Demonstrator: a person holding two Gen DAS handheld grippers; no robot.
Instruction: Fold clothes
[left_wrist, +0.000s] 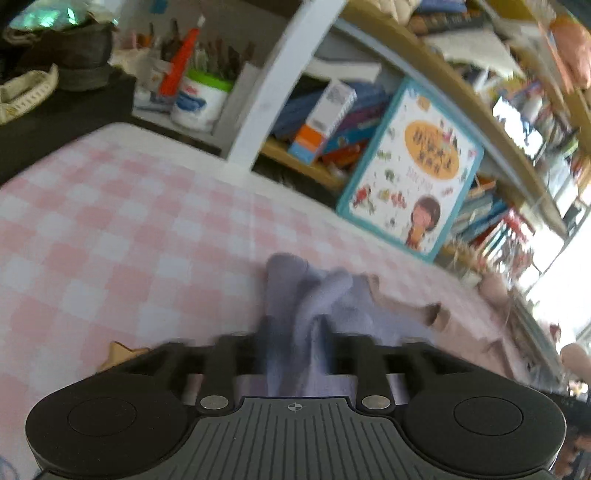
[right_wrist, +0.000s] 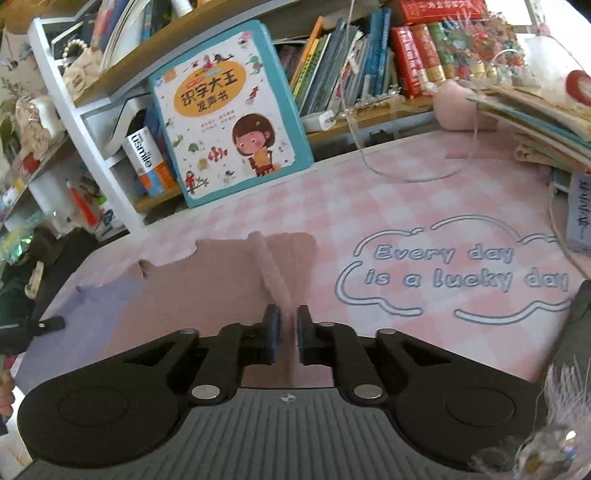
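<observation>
A small garment, dusty pink (right_wrist: 221, 280) with a lavender part (right_wrist: 107, 299), lies on the pink checked table mat (right_wrist: 369, 206). My right gripper (right_wrist: 287, 325) is shut on a raised pink fold (right_wrist: 271, 269) of it. In the left wrist view my left gripper (left_wrist: 295, 332) is shut on bunched lavender cloth (left_wrist: 310, 291), lifted off the mat (left_wrist: 110, 236); its fingertips are blurred and partly hidden by the cloth. The pink part (left_wrist: 406, 306) trails to the right.
A teal children's book (right_wrist: 229, 110) leans against the bookshelf (right_wrist: 369, 66) behind the mat. A stack of books (right_wrist: 535, 125) sits at the right, a clear stand (right_wrist: 413, 162) nearby. A white tub of pens (left_wrist: 201, 99) stands at the back left.
</observation>
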